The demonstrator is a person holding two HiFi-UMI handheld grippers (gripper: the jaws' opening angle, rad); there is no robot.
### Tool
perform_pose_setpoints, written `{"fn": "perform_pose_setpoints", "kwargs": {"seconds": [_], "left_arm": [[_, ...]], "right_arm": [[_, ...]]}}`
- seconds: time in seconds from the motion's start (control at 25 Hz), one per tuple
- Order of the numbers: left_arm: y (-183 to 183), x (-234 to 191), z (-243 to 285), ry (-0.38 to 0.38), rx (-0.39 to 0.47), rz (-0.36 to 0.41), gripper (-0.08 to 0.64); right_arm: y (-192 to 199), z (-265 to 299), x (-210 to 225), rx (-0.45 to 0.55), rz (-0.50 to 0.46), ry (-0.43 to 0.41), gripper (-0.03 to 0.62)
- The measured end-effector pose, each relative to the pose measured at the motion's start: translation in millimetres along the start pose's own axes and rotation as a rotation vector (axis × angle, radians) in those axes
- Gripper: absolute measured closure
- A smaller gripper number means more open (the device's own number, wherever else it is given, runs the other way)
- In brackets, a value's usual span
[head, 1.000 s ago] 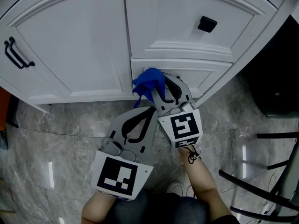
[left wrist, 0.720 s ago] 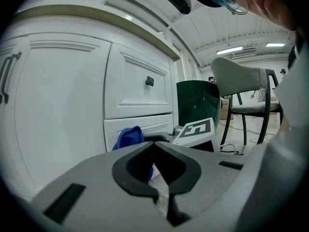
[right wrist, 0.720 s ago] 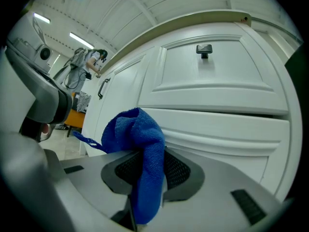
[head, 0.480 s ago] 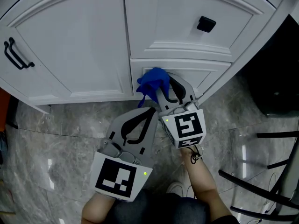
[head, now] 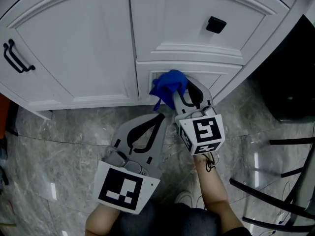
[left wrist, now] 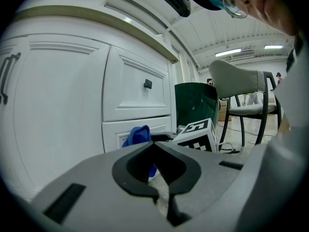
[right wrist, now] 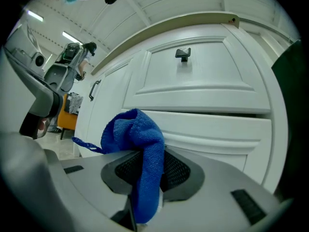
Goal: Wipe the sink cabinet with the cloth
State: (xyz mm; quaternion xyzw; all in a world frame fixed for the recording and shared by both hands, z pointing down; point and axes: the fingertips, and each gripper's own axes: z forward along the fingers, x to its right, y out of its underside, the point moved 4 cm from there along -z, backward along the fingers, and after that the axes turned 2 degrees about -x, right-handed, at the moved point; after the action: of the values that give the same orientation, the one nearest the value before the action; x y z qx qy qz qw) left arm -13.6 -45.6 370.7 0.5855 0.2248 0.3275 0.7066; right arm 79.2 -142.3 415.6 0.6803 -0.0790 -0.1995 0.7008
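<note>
cloth (head: 169, 85) bunched in the clamped right gripper (head: 179, 91), against the low panel of the sink cabinet (head: 88, 58) at its 12 o'clock, panel's length running 9 to 3; left gripper (head: 158, 118) closed on nothing, farther off at 7 o'clock.

Blue microfibre cloth (right wrist: 137, 134): lower end buried between grey right gripper (head: 183, 86) jaws. Cloth contact with white panelled sink cabinet (head: 88, 48) ahead: can't tell. Black metal chair (head: 293, 142), right of gripper, cropped by frame.
</note>
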Motion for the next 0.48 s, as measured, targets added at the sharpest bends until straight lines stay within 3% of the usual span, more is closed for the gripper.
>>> {"fn": "perform_pose_setpoints", "kwargs": {"seconds": [0.48], "left_arm": [[-1, 0, -1, 0.002, 0.006, -0.008, 0.557]], "right_arm": [[2, -7, 13, 0.009, 0.084, 0.016, 0.476]]}}
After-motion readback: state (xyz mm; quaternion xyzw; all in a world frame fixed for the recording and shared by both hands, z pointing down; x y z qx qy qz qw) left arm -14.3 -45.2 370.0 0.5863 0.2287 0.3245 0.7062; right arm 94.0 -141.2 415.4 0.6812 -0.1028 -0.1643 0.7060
